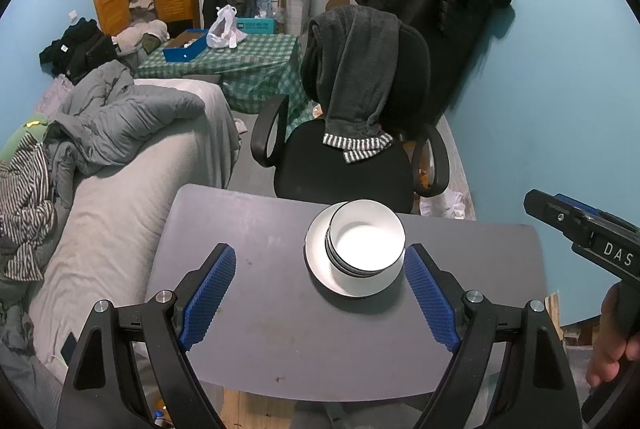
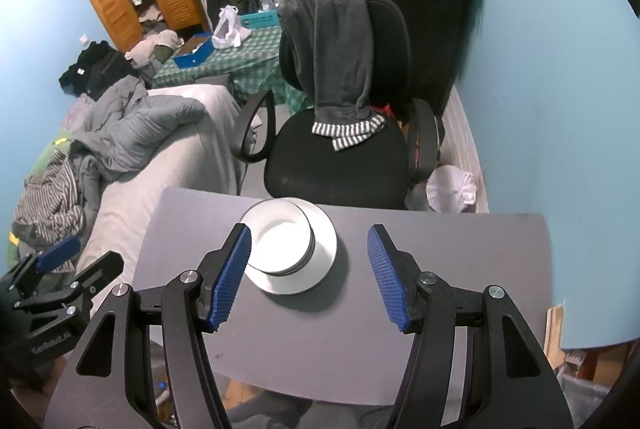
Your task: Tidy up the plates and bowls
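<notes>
Both jaws stand wide and empty: left gripper (image 1: 320, 269), right gripper (image 2: 310, 251). Stacked bowls (image 1: 366, 239) sit on the plate (image 1: 320, 269) on the grey table (image 1: 240, 309). Approach slowly; grip rims squarely to avoid tipping.

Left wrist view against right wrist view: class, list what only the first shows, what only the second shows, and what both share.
Only the left wrist view shows a bare hand holding the right tool's black body. Only the right wrist view shows the left tool from outside, at the lower left. Both share the stacked white bowls on a white round plate, the grey table and the black office chair.
</notes>
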